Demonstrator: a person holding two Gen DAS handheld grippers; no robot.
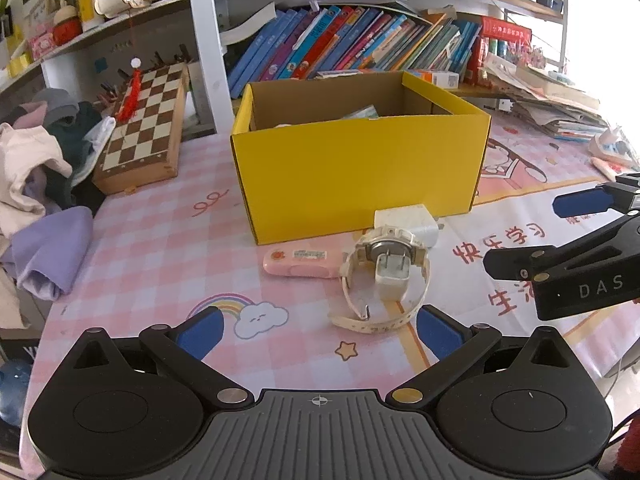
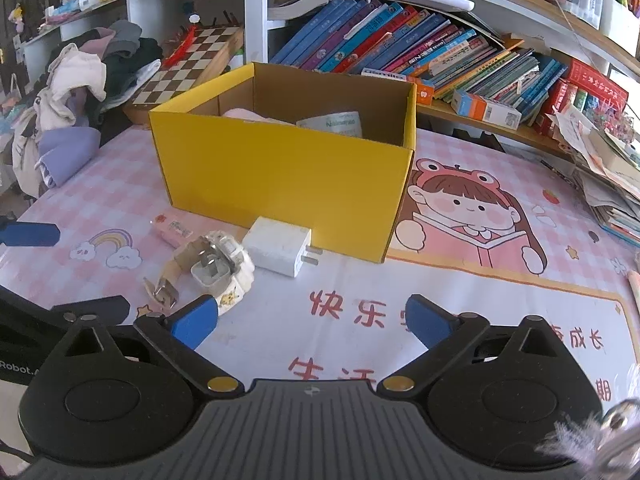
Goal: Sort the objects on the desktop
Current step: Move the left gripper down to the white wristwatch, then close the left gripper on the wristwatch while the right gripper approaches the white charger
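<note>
A yellow cardboard box [image 1: 360,176] stands open on the pink desk mat, also in the right wrist view [image 2: 280,176], with a few items inside. In front of it lie a white watch [image 1: 416,312] with a small white plug [image 1: 392,276] resting in its loop, a larger white charger [image 1: 412,222] and a pink flat item [image 1: 300,264]. The right wrist view shows the watch [image 2: 236,280], charger [image 2: 276,250] and pink item [image 2: 172,230]. My left gripper [image 1: 318,334] is open and empty just before the watch. My right gripper [image 2: 312,320] is open and empty, right of the watch.
A chessboard [image 1: 144,128] and a heap of clothes [image 1: 44,184] lie at the left. Books [image 1: 360,44] fill the shelf behind the box. Stacked papers [image 1: 560,104] sit at the right. The right gripper shows at the right edge of the left wrist view [image 1: 520,232].
</note>
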